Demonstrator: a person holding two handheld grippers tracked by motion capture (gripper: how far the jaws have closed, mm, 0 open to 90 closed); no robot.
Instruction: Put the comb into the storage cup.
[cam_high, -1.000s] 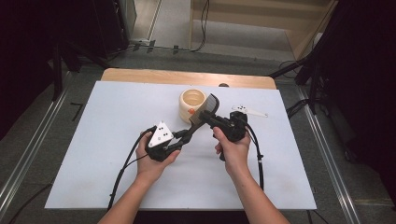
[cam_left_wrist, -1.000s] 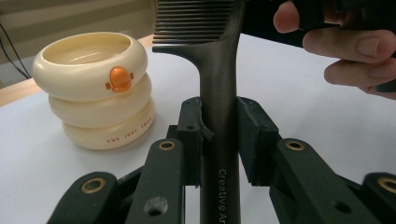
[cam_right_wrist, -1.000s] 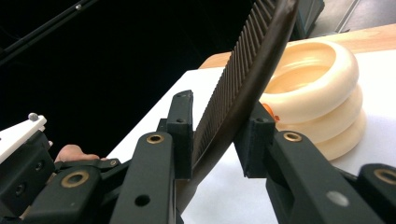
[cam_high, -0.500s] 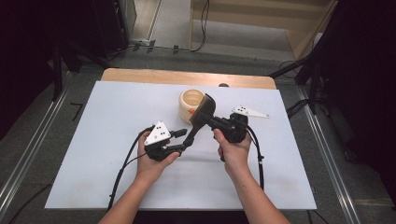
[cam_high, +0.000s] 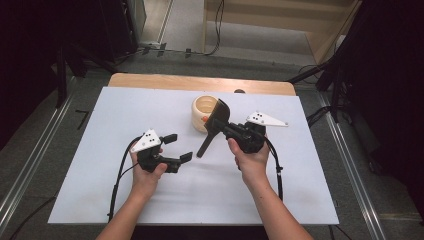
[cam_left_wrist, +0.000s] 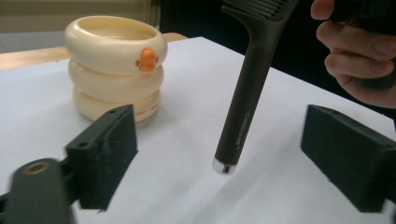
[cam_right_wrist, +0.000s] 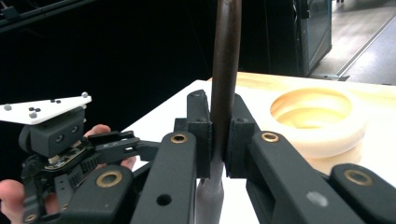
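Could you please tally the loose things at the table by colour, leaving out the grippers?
Black: 1, the comb, held above the table.
Cream: 1, the ringed cup with an orange mark.
Total: 2.

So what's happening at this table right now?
A person works with a pair of tongs in each hand over a white table. The right tongs are shut on a black comb, holding it tilted off the table with its handle end pointing down toward the left tongs. The left tongs are open and hold nothing; in the left gripper view the comb's handle hangs between their jaws, untouched. A cream ringed cup stands behind the comb.
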